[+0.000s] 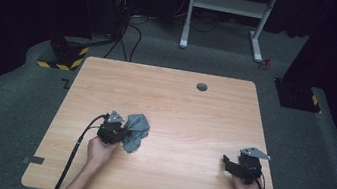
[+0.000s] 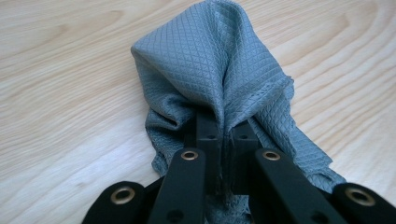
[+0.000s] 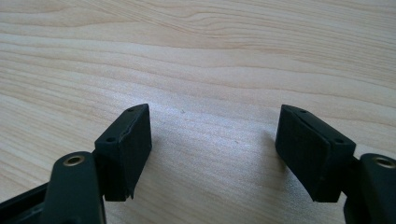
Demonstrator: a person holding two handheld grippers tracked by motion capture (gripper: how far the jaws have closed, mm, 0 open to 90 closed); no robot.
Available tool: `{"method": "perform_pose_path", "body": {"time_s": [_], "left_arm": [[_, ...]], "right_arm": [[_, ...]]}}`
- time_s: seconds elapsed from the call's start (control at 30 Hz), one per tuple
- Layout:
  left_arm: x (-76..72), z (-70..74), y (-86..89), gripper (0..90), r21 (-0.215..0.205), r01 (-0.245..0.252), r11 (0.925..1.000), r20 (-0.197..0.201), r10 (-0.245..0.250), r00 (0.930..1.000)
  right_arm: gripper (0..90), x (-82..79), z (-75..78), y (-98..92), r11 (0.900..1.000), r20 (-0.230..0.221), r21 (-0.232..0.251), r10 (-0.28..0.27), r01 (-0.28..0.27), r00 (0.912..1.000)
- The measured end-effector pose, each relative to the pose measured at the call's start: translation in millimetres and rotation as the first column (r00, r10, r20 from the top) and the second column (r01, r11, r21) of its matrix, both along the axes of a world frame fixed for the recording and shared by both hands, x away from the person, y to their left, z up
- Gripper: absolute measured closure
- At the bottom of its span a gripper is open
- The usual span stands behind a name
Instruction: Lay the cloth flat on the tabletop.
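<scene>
A wooden table [image 1: 175, 100] spans the middle of the high view. Left of centre on it lies a crumpled grey cloth [image 1: 136, 131], pinched in the clenched left gripper [image 1: 119, 134]. At lower right the right gripper [image 1: 226, 160] rests with jaws spread, holding nothing.
</scene>
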State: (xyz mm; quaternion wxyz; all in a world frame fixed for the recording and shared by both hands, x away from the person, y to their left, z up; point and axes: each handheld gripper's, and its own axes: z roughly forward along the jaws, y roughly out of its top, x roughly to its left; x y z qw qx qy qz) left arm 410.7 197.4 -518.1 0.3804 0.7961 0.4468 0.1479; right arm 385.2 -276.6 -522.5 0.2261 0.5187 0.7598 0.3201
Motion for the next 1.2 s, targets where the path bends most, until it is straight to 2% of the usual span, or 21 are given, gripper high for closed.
{"method": "perform_pose_path", "body": {"time_s": [0.17,0.3,0.4,0.43,0.8,0.93,1.07,1.17,1.2], "left_arm": [[1.7,2.7,-14.3,86.3,-0.012,0.036,0.9993,0.001,-0.036,0.9993],[1.8,7.3,-41.7,86.2,-0.022,0.092,0.9955,0.017,-0.092,0.9956],[2.8,7.2,-51.9,86.2,-0.021,0.111,0.9936,0.016,-0.111,0.9937],[3.2,7.3,-61.3,86.2,-0.039,0.125,0.9915,0.015,-0.124,0.9922],[5.7,8.0,-101.0,85.9,-0.105,0.173,0.9792,0.000,-0.174,0.9847],[7.0,5.1,-115.8,85.7,-0.104,0.186,0.9770,-0.008,-0.188,0.9821],[7.0,4.1,-121.9,85.0,-0.102,0.200,0.9744,-0.002,-0.202,0.9794],[6.9,2.8,-124.4,75.4,-0.096,0.202,0.9747,-0.001,-0.203,0.9792],[4.8,3.5,-124.5,69.6,-0.081,0.202,0.9760,-0.001,-0.203,0.9793]], "right_arm": [[26.8,0.0,0.0,0.0,1.000,0.000,0.000,0.000,0.000,1.0000],[26.8,0.0,0.0,0.0,1.000,0.000,0.000,0.000,0.000,1.0000],[26.8,0.0,0.0,0.0,1.000,0.000,0.000,0.001,-0.001,1.0000],[26.8,0.1,0.0,-0.1,1.000,0.001,-0.001,0.003,-0.003,1.0000],[26.9,-0.3,0.1,1.3,1.000,-0.001,-0.001,0.016,-0.016,0.9999],[28.8,-1.2,0.1,2.2,1.000,0.002,-0.001,0.026,-0.026,0.9997],[30.3,-1.8,0.3,2.7,1.000,0.004,-0.001,0.030,-0.030,0.9995],[32.7,-1.8,0.3,3.1,1.000,0.007,-0.001,0.029,-0.029,0.9996],[37.4,-2.2,0.4,3.9,1.000,0.012,-0.001,0.029,-0.029,0.9995]]}}
